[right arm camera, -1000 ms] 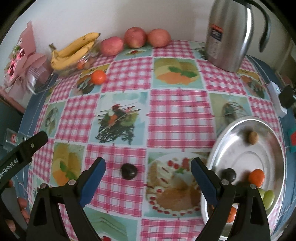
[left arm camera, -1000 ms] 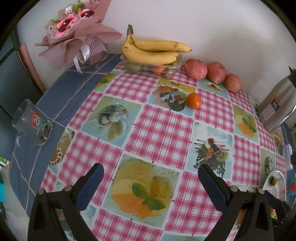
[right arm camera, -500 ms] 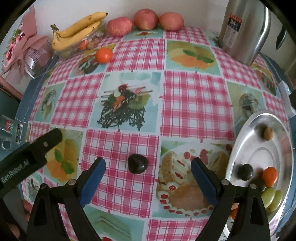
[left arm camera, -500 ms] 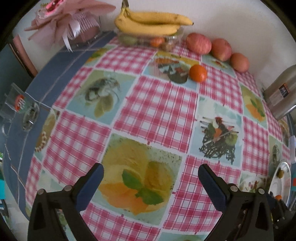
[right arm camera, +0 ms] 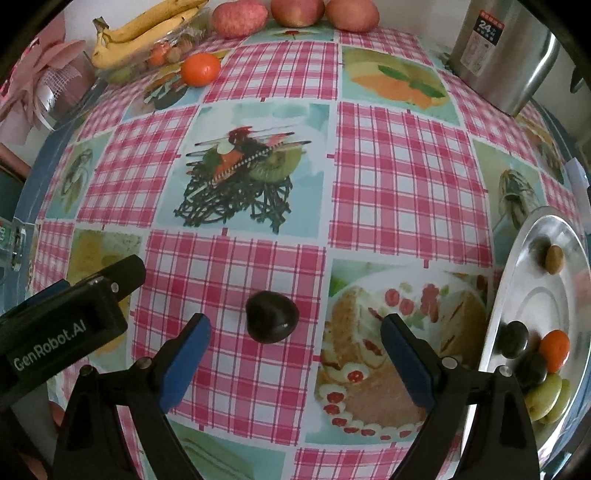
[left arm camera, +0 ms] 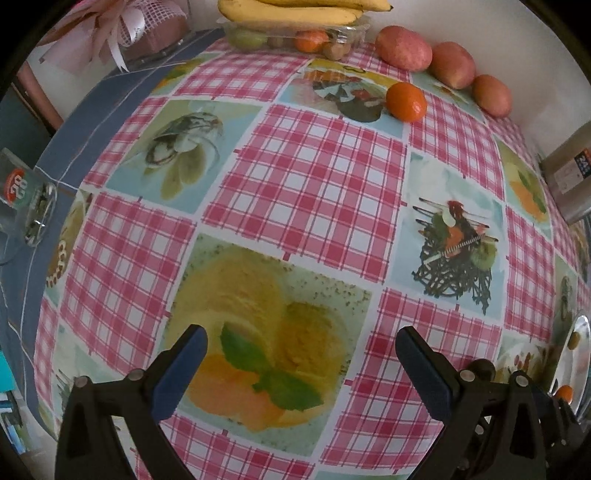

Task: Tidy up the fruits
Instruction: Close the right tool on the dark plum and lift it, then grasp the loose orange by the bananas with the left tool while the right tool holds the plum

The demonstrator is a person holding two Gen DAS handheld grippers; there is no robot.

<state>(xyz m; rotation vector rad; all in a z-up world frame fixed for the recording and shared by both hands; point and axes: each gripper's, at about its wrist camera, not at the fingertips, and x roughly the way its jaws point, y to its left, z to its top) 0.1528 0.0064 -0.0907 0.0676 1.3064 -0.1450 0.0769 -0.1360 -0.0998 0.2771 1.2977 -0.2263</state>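
A small dark round fruit (right arm camera: 272,321) lies on the checked tablecloth, just ahead of and between the open fingers of my right gripper (right arm camera: 295,343). A steel plate (right arm camera: 535,295) at the right holds several small fruits: dark ones, an orange one (right arm camera: 554,350) and green ones. A loose mandarin (left arm camera: 406,101) (right arm camera: 200,69) lies further back. My left gripper (left arm camera: 301,356) is open and empty over the cloth; it also shows at the left of the right wrist view (right arm camera: 74,314).
Three red apples (left arm camera: 404,50) and a clear tray (left arm camera: 295,37) with bananas and small fruits stand along the back wall. A steel thermos (right arm camera: 506,55) is back right, a pink bouquet (left arm camera: 122,29) back left, a glass mug (left arm camera: 26,206) at the left edge.
Both grippers have moved forward and lower over the table. The dark fruit now lies closer, between my right gripper's fingers. Both stay open.
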